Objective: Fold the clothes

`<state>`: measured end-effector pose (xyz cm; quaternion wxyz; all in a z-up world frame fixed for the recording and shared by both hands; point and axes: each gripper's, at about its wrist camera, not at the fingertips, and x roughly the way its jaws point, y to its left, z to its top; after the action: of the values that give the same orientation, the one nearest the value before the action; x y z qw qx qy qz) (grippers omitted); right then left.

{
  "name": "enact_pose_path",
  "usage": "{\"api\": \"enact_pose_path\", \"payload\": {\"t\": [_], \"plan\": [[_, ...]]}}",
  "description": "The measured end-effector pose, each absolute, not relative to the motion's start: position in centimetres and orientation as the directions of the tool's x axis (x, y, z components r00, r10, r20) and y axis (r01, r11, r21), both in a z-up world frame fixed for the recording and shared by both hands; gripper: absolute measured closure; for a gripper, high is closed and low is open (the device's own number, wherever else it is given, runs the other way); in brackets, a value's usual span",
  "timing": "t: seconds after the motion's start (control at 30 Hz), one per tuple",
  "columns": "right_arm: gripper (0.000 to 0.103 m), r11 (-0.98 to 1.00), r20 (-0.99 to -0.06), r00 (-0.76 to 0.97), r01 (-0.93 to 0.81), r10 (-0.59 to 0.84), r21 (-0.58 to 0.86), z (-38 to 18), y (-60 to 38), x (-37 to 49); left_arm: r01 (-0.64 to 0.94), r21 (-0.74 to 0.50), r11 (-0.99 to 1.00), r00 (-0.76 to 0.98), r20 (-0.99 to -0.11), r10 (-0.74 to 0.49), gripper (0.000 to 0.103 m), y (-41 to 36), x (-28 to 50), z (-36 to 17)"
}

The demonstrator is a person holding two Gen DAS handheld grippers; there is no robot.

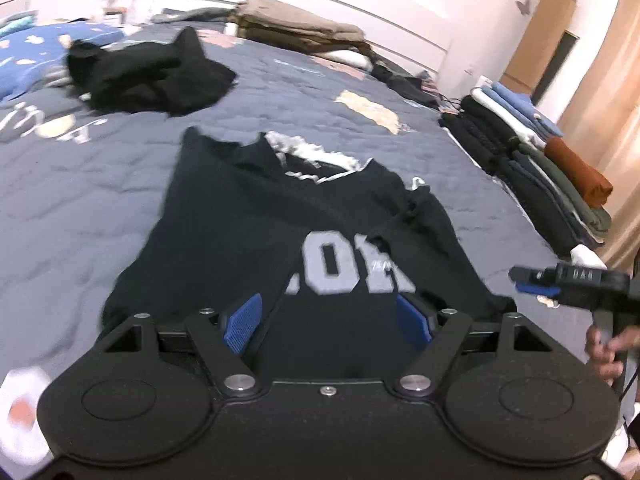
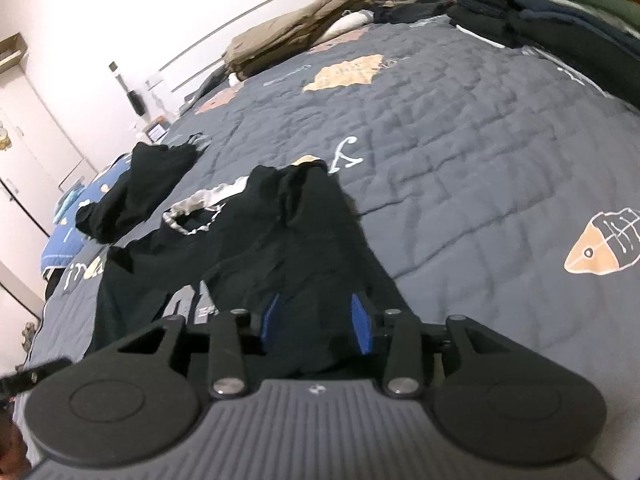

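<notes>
A black hoodie (image 1: 248, 220) with large grey letters lies spread on the grey quilt, its light-lined hood at the far end. My left gripper (image 1: 328, 320) hovers over the hoodie's near hem; its blue pads stand wide apart with nothing pinched between them. In the right wrist view the hoodie (image 2: 280, 232) runs away from my right gripper (image 2: 316, 322), whose pads are apart with black fabric showing in the gap and not pressed. From the left wrist view the right gripper (image 1: 528, 282) sits just off the hoodie's right edge, with a hand (image 1: 604, 348) holding it.
A crumpled black garment (image 1: 148, 76) (image 2: 136, 196) lies farther up the bed (image 1: 80, 184). A row of folded clothes (image 1: 540, 160) (image 2: 560, 4) lines the right edge. A brown folded pile (image 1: 296, 24) (image 2: 288, 36) rests by the far wall.
</notes>
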<state>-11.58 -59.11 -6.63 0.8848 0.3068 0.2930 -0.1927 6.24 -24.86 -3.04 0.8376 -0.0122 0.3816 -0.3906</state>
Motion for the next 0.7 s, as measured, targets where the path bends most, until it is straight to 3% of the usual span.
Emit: {"api": "enact_pose_path", "payload": {"t": [0.7], "plan": [[0.056, 0.868, -0.637, 0.76, 0.398, -0.13, 0.297, -4.0, -49.3, -18.7, 0.607, -0.247, 0.755, 0.512, -0.606, -0.609, 0.026, -14.2, -4.8, -3.7]]}}
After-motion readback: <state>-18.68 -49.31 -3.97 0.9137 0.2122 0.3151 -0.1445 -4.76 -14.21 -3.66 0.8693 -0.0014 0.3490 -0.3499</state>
